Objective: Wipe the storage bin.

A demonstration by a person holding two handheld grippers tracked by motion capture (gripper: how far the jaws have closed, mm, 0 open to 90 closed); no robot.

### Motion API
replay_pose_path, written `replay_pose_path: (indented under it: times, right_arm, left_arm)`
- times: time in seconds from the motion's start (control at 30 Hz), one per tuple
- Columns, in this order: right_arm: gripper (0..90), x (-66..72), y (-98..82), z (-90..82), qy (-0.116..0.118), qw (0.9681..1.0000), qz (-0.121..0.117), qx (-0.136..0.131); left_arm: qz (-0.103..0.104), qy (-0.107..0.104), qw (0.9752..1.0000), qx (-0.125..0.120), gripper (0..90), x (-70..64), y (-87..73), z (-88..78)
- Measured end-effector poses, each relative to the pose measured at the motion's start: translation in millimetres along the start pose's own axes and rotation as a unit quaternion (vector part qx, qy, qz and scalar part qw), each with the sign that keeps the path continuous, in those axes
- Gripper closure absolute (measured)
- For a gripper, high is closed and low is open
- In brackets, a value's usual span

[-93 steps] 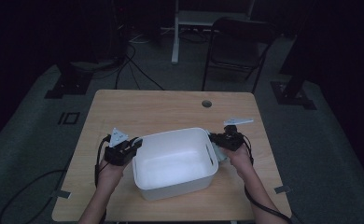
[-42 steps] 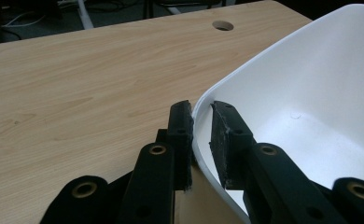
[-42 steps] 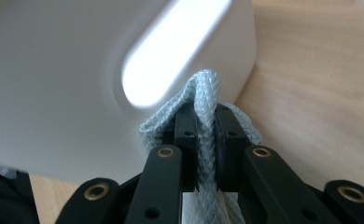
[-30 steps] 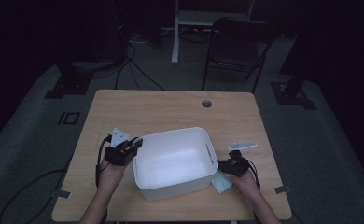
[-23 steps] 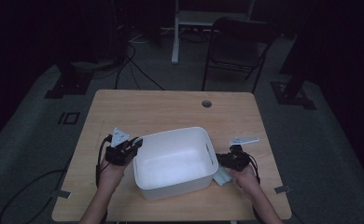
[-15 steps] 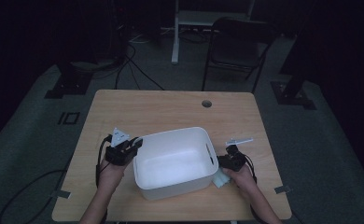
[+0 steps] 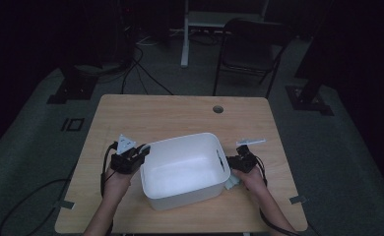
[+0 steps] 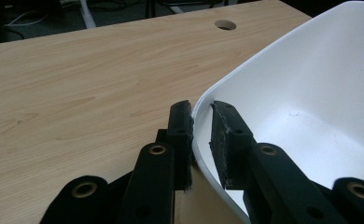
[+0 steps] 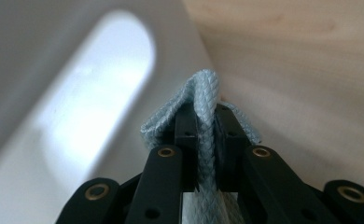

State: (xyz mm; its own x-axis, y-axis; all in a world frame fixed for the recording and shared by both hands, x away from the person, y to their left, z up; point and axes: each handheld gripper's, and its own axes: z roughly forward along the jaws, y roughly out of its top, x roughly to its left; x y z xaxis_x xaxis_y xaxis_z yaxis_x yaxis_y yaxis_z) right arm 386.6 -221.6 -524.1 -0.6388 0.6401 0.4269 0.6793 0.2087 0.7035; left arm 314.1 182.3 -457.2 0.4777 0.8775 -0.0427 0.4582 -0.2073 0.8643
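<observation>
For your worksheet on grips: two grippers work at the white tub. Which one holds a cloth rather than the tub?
The right gripper: its jaws pinch a light blue cloth, whereas the left gripper clamps the white tub's rim.

We are counting one white tub [image 7: 182, 169], one blue cloth [image 9: 203, 100] and two grippers, left [image 7: 143, 152] and right [image 7: 229, 162]. We are also seeing one table [image 7: 180, 115] and one chair [image 7: 249, 51].

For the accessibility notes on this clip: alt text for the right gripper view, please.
Close-up of the right gripper shut on a fold of light blue cloth with a woven diamond texture, held beside the outer wall of a white bin with an oval handle cutout. Wooden table lies to the right.
</observation>
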Motion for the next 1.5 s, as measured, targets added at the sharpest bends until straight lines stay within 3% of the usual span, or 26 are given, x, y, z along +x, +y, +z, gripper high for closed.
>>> replay_pose_path:
  times: [0.17,0.3,0.37,0.43,0.57,0.63,0.8,0.93,1.07,1.13,1.2,1.37,1.4,1.5]
  right_arm:
    - [82.1,2.0,30.6,-7.5,0.008,0.999,-0.001,-0.044]
    - [82.1,6.3,49.9,-18.6,0.03,0.995,0.006,-0.095]
    - [82.4,10.8,53.6,-18.6,0.017,0.9957,-0.014,-0.09]
    - [82.6,9.3,51.5,-15.5,0.017,0.996,-0.01,-0.087]
    - [82.8,3.5,40.1,2.1,-0.012,0.9984,-0.012,-0.053]
    - [82.8,1.4,37.0,6.4,-0.016,0.9988,-0.01,-0.046]
    - [82.9,-11.3,18.6,30.4,-0.036,0.9993,0.006,-0.004]
    - [82.7,-18.4,12.9,36.3,-0.029,0.9992,0.027,-0.006]
    - [82.7,-16.6,15.0,29.0,-0.025,0.9991,0.028,-0.021]
    - [82.7,-16.5,18.5,11.1,-0.019,0.9971,0.037,-0.064]
    - [82.7,-16.1,20.6,0.6,-0.018,0.9957,0.04,-0.082]
    - [82.7,-11.9,22.7,-18.0,-0.018,0.9947,0.034,-0.095]
    - [82.6,-10.3,22.5,-21.9,-0.019,0.9947,0.033,-0.095]
    - [82.6,-6.6,21.7,-30.1,-0.022,0.9947,0.026,-0.097]
  left_arm:
    - [0.004,-0.002,1.0,0.0,77.9,0.4,0.1,0.0]
    - [0.005,-0.001,1.0,0.001,77.8,-0.1,0.3,0.3]
    - [0.004,0.002,1.0,0.001,77.9,-0.8,0.5,0.4]
    - [0.002,0.006,1.0,0.001,77.9,-1.8,0.5,0.7]
    - [-0.004,0.014,0.9999,-0.001,77.8,-3.8,0.4,0.9]
    - [-0.005,0.015,0.9999,-0.002,77.8,-4.1,0.2,0.9]
    - [-0.004,0.011,0.9999,-0.002,77.8,-3.2,0.1,0.7]
    - [-0.004,-0.011,0.9999,-0.012,77.6,1.6,-2.1,0.5]
    - [0.002,-0.014,0.9998,-0.012,77.0,2.3,-1.8,0.4]
    - [0.009,-0.026,0.9995,-0.014,75.3,4.6,-1.3,1.3]
    - [0.008,-0.041,0.999,-0.019,70.8,7.3,0.5,1.2]
    - [0.016,-0.068,0.9971,-0.028,60.0,15.5,9.1,1.2]
    - [0.016,-0.083,0.9961,-0.026,58.1,18.5,10.4,2.9]
    - [0.02,-0.101,0.9946,-0.016,55.0,24.4,12.5,9.3]
